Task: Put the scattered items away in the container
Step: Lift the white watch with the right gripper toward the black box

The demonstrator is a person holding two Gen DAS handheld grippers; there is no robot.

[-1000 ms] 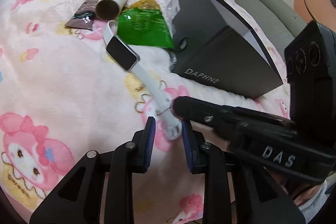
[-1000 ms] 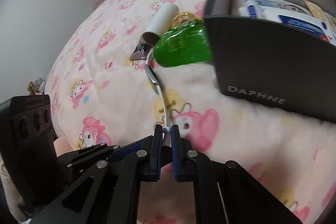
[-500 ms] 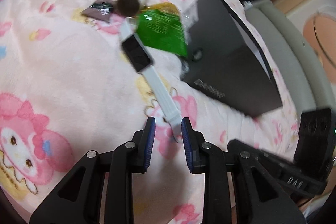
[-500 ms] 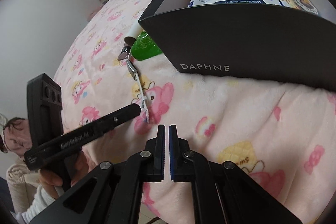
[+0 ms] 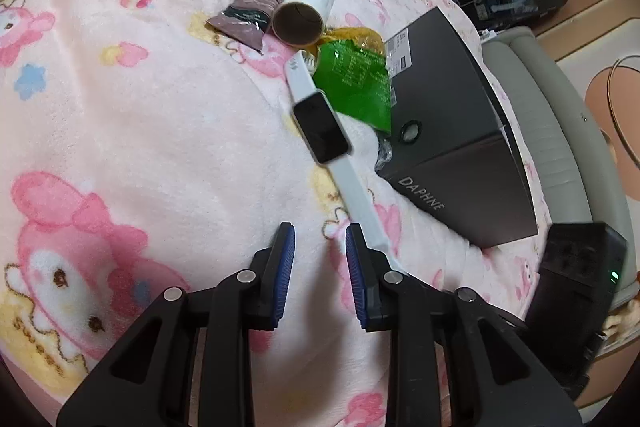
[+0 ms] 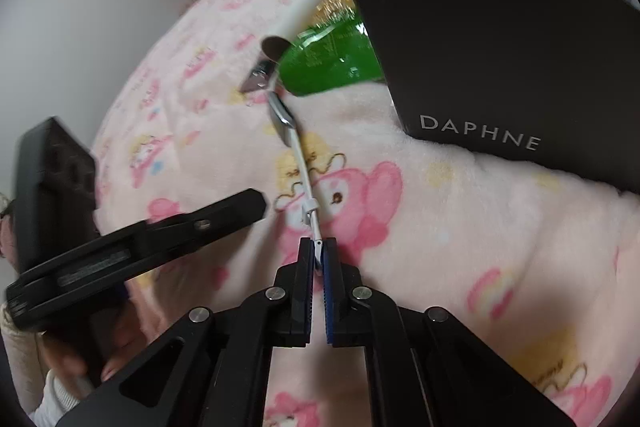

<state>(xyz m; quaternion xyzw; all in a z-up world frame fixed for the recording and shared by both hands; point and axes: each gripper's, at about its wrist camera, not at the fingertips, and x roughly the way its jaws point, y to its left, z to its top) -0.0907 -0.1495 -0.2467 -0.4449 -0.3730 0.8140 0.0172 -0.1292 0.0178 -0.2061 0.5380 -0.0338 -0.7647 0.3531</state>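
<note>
A watch (image 5: 320,131) with a black face and white strap lies on the pink blanket (image 5: 140,107), beside the black DAPHNE box (image 5: 460,131). My left gripper (image 5: 320,259) is open above the blanket with nothing between its pads. The strap's near end runs past the outside of its right finger. In the right wrist view my right gripper (image 6: 319,255) is shut on the tip of the strap of the watch (image 6: 285,119). The left gripper's finger (image 6: 208,223) reaches in from the left, close to the strap. The box (image 6: 500,39) stands at the upper right, its inside hidden.
A green packet (image 5: 352,87), a cardboard tube (image 5: 304,11) and a brown sachet (image 5: 244,15) lie together beyond the watch, against the box. A grey sofa (image 5: 560,147) runs past the blanket's edge. A person's hand and sleeve (image 6: 68,375) hold the left gripper.
Half a second ago the right gripper was back from the strap with nothing in it; now its pads are on the strap's tip. The left gripper rolled, and the strap now lies outside its right finger.
</note>
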